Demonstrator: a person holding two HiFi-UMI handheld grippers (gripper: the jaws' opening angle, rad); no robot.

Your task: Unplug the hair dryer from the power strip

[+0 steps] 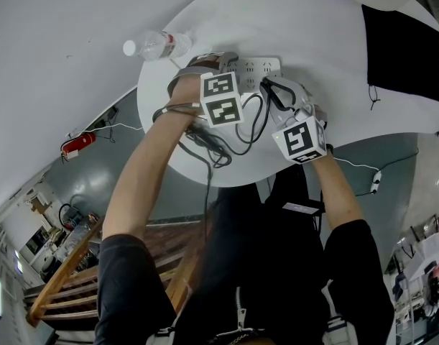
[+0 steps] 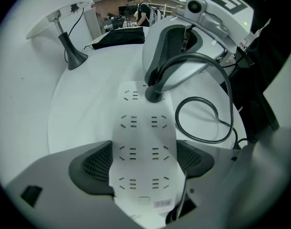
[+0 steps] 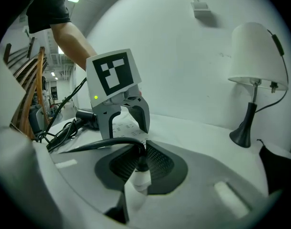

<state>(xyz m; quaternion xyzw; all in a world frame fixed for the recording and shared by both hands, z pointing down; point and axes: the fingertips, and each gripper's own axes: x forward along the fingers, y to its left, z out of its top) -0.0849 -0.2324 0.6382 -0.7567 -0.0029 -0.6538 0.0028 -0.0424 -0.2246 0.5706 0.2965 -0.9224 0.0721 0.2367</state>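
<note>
Head view takes in a round white table [image 1: 298, 20], with both grippers meeting at the power strip [image 2: 143, 147] near its far edge. The hair dryer [image 3: 85, 119] lies dark beside the strip, its cord [image 2: 195, 56] looping across the tabletop. The left gripper [image 2: 144, 163] has its jaws clamped on the strip's two long sides, pinning it down. The right gripper [image 3: 139, 161] has its jaws pressed together on the plug [image 2: 154, 95], which looks seated in a socket towards the strip's far end. So the step in hand appears to be the pull itself. Next, the right gripper should draw straight away from the socket face while the left one keeps the strip flat.
</note>
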